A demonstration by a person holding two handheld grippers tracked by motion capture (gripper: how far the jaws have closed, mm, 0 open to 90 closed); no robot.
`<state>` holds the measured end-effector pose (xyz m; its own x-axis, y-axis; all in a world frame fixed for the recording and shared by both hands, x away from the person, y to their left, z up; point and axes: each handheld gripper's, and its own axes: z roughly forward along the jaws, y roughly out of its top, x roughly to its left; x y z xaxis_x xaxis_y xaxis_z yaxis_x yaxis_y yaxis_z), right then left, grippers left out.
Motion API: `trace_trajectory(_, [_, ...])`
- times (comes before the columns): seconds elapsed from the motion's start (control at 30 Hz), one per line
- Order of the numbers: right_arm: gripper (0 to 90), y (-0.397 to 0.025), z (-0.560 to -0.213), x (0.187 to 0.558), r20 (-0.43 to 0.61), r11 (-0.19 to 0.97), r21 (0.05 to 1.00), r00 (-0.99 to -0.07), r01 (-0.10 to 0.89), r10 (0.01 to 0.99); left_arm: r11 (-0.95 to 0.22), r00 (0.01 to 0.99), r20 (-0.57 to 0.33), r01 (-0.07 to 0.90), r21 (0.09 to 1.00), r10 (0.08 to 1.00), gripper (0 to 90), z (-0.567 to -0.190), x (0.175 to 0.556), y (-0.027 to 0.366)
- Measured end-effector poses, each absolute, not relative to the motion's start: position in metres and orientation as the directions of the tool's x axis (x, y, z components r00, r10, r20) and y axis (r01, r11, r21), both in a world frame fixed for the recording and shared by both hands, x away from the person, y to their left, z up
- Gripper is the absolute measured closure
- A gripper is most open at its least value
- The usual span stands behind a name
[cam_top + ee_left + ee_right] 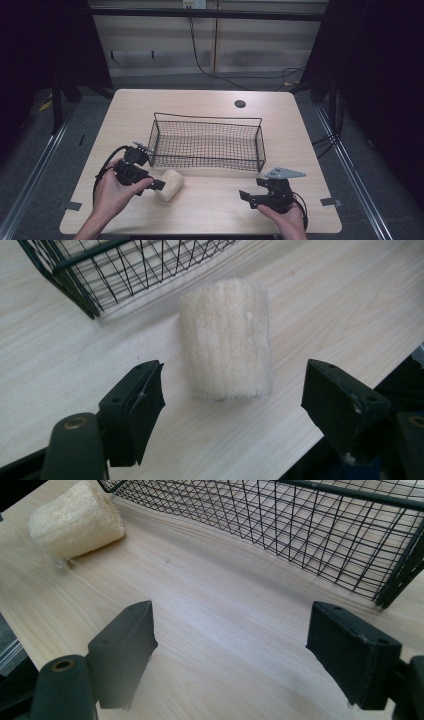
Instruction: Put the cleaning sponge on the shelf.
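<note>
Two hand-held grippers are seen nearest the camera, at the near edge of the tabletop (215,102). Pale wood-grain surface, rounded corners; a small dark round cap is set near its far edge. Black wire basket (207,143): placed at centre, long side toward the person. Left gripper (159,184): held at the near left, fingers (135,405) spread wide, nothing gripped, directed at the sponge roll. Right gripper (243,198): held at the near right, fingers (125,640) wide apart over bare wood, nothing held. Cream loofah-like sponge roll (170,185): laid on its side just before the basket's near-left corner, apart from it.
</note>
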<state>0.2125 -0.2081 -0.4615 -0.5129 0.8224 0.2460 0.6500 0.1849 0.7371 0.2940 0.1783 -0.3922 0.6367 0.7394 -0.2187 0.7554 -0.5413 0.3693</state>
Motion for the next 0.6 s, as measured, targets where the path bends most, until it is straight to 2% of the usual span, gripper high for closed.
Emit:
trace_trajectory(0.2, [20.5,-0.207,-0.462,0.212,0.251,0.191,0.731,-0.519,0.655,0.817,-0.57,0.649,-0.229,0.753,0.328,0.725,25.9,-0.397,0.3,0.167])
trace_trajectory(0.43, [20.7,-0.206,-0.462,0.212,0.258,0.194,0.728,-0.525,0.657,0.811,-0.595,0.657,-0.256,0.752,0.285,0.709,21.4,-0.402,0.31,0.161])
trace_trajectory(0.6, [20.6,-0.205,-0.463,0.212,0.257,0.199,0.726,-0.528,0.658,0.809,-0.605,0.654,-0.243,0.755,0.252,0.716,20.4,-0.409,0.315,0.155])
